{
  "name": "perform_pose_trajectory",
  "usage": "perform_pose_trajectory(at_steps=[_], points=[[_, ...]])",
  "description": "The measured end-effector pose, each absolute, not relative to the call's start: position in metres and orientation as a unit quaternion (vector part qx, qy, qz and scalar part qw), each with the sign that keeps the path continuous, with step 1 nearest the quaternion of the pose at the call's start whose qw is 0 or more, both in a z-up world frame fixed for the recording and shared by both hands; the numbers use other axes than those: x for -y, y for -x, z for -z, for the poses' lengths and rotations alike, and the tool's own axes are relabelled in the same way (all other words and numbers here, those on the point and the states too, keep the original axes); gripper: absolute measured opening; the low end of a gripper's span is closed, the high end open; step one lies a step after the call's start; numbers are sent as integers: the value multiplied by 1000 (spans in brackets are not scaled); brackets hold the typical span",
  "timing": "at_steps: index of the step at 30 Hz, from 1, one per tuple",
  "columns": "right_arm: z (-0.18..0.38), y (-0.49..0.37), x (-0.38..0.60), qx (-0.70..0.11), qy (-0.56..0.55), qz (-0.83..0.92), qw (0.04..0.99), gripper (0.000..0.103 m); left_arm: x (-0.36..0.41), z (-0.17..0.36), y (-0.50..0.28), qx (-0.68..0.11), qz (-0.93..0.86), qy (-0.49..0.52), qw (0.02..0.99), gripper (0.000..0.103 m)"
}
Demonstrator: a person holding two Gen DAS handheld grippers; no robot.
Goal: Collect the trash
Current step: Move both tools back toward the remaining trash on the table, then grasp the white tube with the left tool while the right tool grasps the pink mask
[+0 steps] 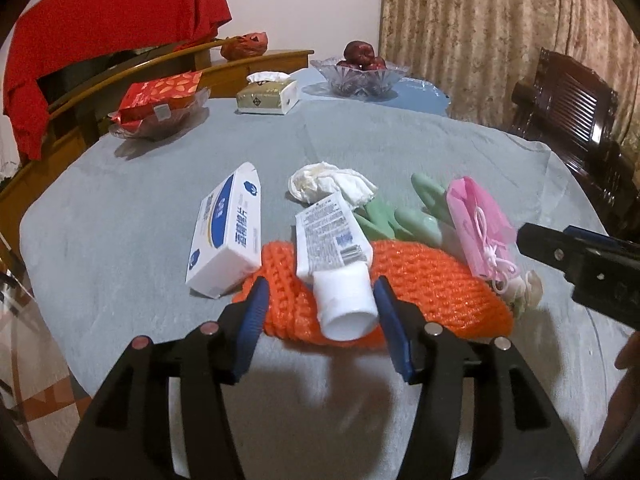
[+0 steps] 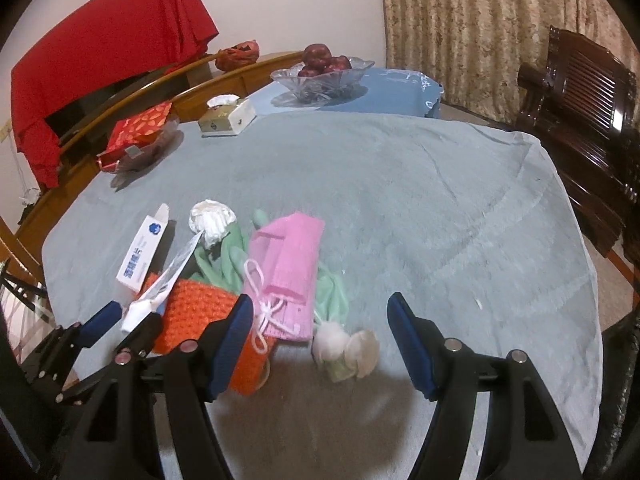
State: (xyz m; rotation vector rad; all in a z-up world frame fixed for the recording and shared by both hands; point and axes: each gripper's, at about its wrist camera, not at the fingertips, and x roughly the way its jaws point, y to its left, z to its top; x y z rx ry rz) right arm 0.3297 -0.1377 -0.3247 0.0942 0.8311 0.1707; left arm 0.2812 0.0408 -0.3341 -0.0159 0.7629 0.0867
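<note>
A white tube (image 1: 332,248) lies on an orange knitted cloth (image 1: 432,288), cap toward me. My left gripper (image 1: 320,308) is open, its blue pads either side of the tube's cap (image 1: 346,304), not closed on it. Beside it lie a white-blue box (image 1: 228,232), a crumpled tissue (image 1: 328,184), green cloth (image 1: 404,220) and a pink pouch (image 1: 476,220). My right gripper (image 2: 320,336) is open and empty, above small white scraps (image 2: 346,350) near the pink pouch (image 2: 288,272). The left gripper (image 2: 120,320) also shows in the right wrist view, by the tube (image 2: 164,280).
The table has a grey-blue cloth (image 2: 400,184). At the back stand a glass bowl of red fruit (image 1: 360,72), a tissue box (image 1: 266,94) and a red packet in a dish (image 1: 160,100). A dark wooden chair (image 2: 580,128) stands right; wooden rails (image 1: 80,120) left.
</note>
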Motion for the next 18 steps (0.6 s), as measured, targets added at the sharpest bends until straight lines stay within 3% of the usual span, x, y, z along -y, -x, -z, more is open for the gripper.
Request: perform_pose_trajectory(at_steps=[6,12,17,18], points=[[325,-336,139,-399,-69,-55,913,67,-44,333,-285,-367,-44,28,929,51],[332,-346,125,-409,-70,-69,907,49,-37,342,-292,-378,-21,18,925,51],[348,-363,119,-434,-64,-77,895,45,-46,345,-291,-382,-22,29,924,51],[351,-365,118,-438,-62,-80,893,41,-45,343,-289,-378,-23,26,925,51]])
